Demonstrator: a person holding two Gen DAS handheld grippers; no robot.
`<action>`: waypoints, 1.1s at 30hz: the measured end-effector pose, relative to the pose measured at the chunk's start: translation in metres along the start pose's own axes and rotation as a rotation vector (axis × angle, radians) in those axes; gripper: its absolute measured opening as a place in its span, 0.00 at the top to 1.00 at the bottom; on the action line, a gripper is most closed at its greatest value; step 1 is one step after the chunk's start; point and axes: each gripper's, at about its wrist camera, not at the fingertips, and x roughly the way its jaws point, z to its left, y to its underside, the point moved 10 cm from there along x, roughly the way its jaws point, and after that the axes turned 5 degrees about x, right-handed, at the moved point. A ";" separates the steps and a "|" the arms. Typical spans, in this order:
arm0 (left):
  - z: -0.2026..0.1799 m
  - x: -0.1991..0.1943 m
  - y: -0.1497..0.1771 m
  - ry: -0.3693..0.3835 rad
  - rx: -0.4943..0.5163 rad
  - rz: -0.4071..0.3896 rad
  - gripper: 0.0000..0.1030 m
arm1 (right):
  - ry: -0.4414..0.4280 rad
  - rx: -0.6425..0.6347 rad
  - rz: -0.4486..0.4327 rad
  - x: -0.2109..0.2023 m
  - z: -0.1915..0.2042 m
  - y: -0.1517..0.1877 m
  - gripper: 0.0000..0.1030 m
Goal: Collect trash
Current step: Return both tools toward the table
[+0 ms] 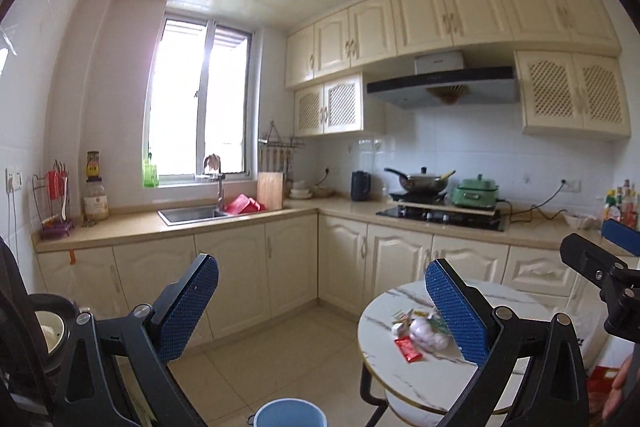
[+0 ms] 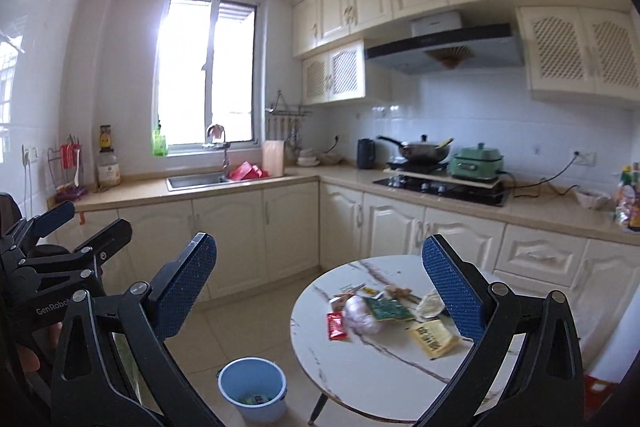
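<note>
**Both grippers raised and empty over a kitchen table of scraps**

I hold both grippers level above the round marble table point(image 2: 360, 359), and each stands with its jaws spread wide and nothing between the blue pads. Seen from the right gripper point(image 2: 319, 291), the trash lies in a loose cluster on the table's near half: a red sachet point(image 2: 335, 325) at the cluster's left edge, a crumpled clear bag point(image 2: 362, 315) just beside it, a dark green packet point(image 2: 390, 309) touching that bag, and a yellow packet point(image 2: 434, 338) toward the table's right side. A blue bucket point(image 2: 253, 389) sits on the floor just left of the table, with a few bits showing at its bottom. From the left gripper point(image 1: 322, 303), the same table appears lower right, its red sachet point(image 1: 409, 348) and clear bag point(image 1: 426, 335) partly behind the right pad. Beyond the table run cream cabinets point(image 2: 292, 227), a sink point(image 2: 196, 181) under the window and a hob point(image 2: 440, 189) carrying a wok.
</note>
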 end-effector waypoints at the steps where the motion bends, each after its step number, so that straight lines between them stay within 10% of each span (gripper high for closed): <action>1: -0.007 -0.022 0.012 0.004 0.000 -0.013 0.01 | 0.008 0.002 -0.010 -0.008 -0.006 -0.003 0.00; 13: -0.035 -0.078 0.050 0.056 0.034 -0.043 0.01 | 0.094 0.050 -0.048 -0.031 -0.056 -0.016 0.00; 33: -0.084 0.178 0.056 0.163 0.066 0.362 0.01 | 0.269 0.173 0.266 0.110 -0.195 0.103 0.00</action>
